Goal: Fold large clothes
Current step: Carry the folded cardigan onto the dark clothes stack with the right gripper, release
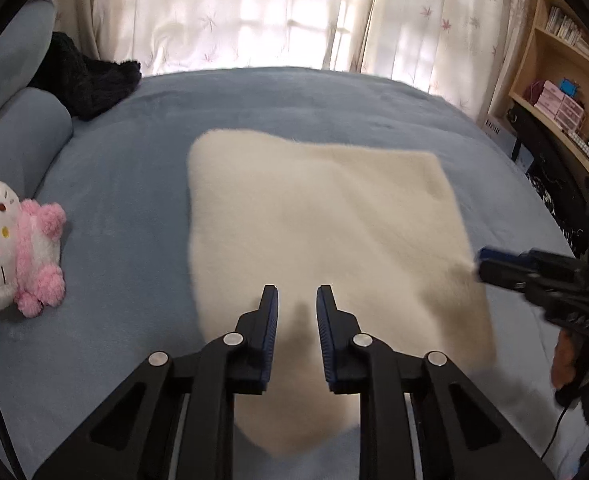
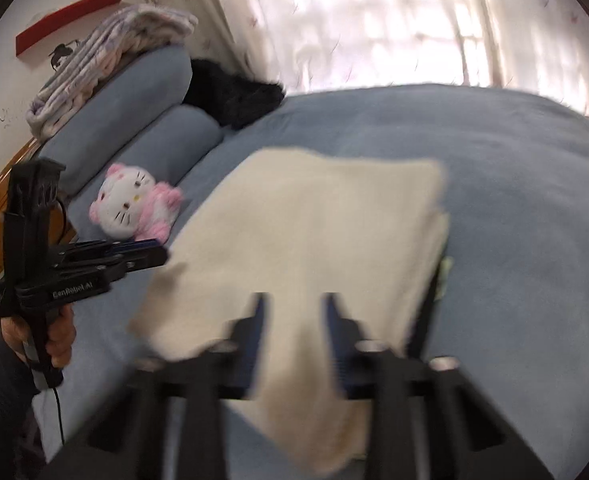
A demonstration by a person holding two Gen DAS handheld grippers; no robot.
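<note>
Ok, left view: cream cloth [image 1: 318, 216] flat mid-bed [image 1: 134, 152], my left gripper [image 1: 297, 300] narrowly apart over its near edge, nothing pinched; right view: right gripper [image 2: 294, 304] blurred, grip unclear, so I'd pinch both near corners level before folding.

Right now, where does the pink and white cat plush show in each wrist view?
Left wrist view: cat plush at the left edge, on the blue bed cover.
Right wrist view: cat plush left of centre, beside the cream garment.
Shared landmark: black fuzzy item by the curtain.
</note>
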